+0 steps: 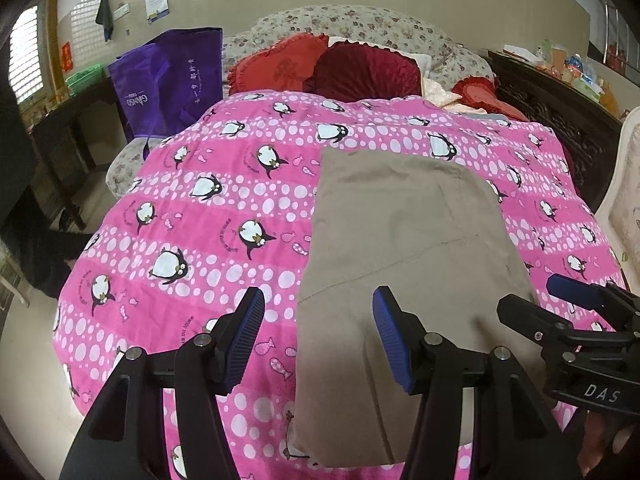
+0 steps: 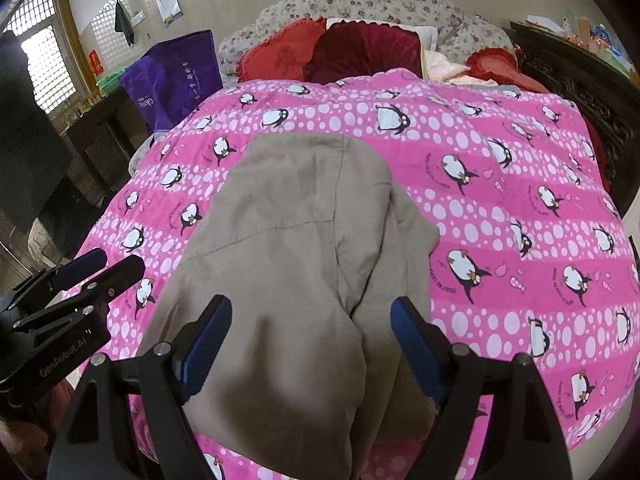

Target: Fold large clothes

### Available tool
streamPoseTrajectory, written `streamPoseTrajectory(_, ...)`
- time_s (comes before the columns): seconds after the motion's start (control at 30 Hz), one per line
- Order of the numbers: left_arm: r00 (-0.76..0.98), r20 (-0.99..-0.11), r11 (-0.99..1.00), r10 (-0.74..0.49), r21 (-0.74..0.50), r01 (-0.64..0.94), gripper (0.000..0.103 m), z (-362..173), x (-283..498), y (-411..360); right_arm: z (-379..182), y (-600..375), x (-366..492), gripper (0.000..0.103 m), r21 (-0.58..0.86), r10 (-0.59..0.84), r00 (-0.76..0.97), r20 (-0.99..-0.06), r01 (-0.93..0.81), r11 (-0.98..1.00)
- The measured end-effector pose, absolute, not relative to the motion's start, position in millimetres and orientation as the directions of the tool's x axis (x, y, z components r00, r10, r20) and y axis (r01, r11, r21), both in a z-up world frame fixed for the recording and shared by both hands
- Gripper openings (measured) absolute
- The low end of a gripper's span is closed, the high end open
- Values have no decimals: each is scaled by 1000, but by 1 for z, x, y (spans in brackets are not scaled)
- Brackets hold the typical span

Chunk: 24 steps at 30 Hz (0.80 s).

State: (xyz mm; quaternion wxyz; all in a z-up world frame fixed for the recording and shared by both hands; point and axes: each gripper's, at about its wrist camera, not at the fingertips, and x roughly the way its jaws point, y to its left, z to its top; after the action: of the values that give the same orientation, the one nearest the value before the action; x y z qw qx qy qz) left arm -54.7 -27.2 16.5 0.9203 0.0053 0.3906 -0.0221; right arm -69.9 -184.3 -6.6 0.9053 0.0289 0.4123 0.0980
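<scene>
Nearest your hands, both claws hang over the near edge of the bed with their blue-padded fingers spread wide and nothing between them. Your left claw (image 1: pixel 318 336) straddles the left border of the tan trousers (image 1: pixel 404 248): its left finger sits over the pink blanket (image 1: pixel 180 200), its right finger over the tan cloth. Your right claw (image 2: pixel 312 344) sits over the near end of the trousers, both fingers above the fabric. Each claw shows at the edge of the other's view, the right one (image 1: pixel 536 300) just beside the trousers' right border, also spread apart.

Under them, the trousers lie folded lengthwise on the blanket, one layer doubled over the other, running away from you toward the head of the bed, with the near end draped at the bed's edge.

Farther off, red cushions (image 1: pixel 320 66) pile against a flowered headboard (image 1: pixel 360 24). A purple bag (image 1: pixel 168 84) stands at the far left side of the bed.
</scene>
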Motion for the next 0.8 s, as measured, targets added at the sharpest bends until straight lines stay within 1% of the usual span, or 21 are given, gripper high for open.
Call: streamPoseTrajectory(0.8,675,-737,999,-39,-11,46,44,10,-48,-31,-12,-185,-65,85,146,206,627,-751,-147,978)
